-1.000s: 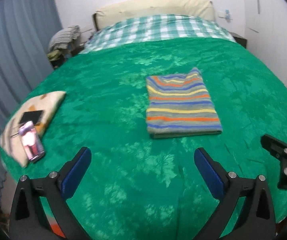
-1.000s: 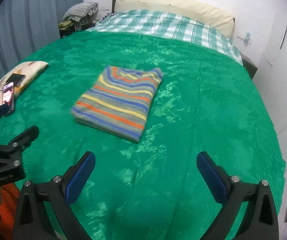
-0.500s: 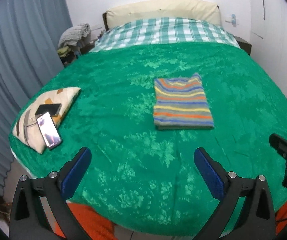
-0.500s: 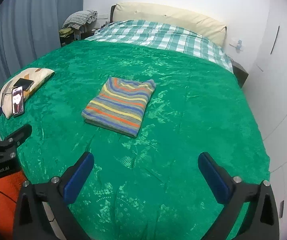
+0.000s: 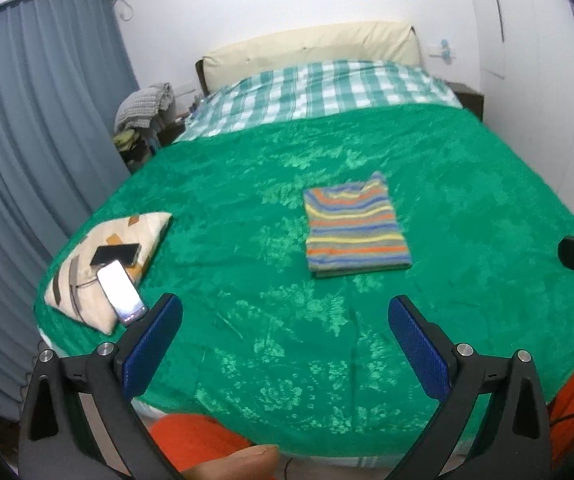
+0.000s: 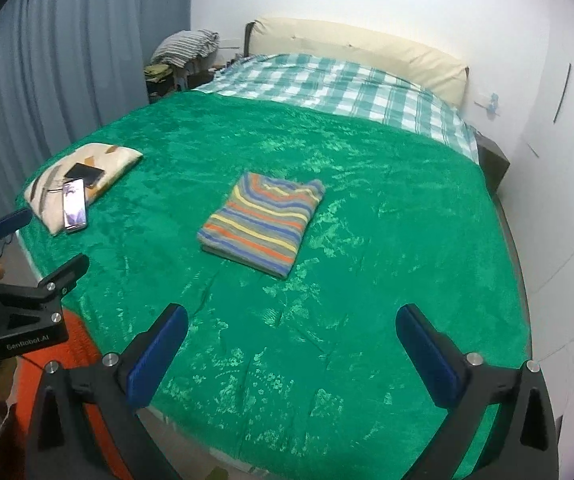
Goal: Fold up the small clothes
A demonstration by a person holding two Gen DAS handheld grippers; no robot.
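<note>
A striped garment (image 5: 354, 232) (image 6: 264, 222) in blue, orange and yellow lies folded into a neat rectangle in the middle of the green bedspread (image 5: 271, 352) (image 6: 387, 216). My left gripper (image 5: 285, 342) hangs open over the bed's near edge, well short of the garment, with nothing between its blue pads. My right gripper (image 6: 291, 350) is open and empty too, also back at the near edge. The left gripper's body (image 6: 23, 316) shows at the left edge of the right wrist view.
A patterned cushion (image 5: 87, 280) (image 6: 99, 162) at the bed's left side carries two phones (image 5: 121, 292) (image 6: 75, 204). Checked bedding (image 5: 319, 88) and a cream headboard (image 5: 311, 46) lie at the far end. Blue curtains (image 5: 35, 160) hang left, a white wall right. Orange clothing (image 5: 195, 440) shows below the bed edge.
Both grippers have pulled back and up from the bed; the folded garment now looks smaller and farther away, and the bed's near edge has come into view. The garment has not moved.
</note>
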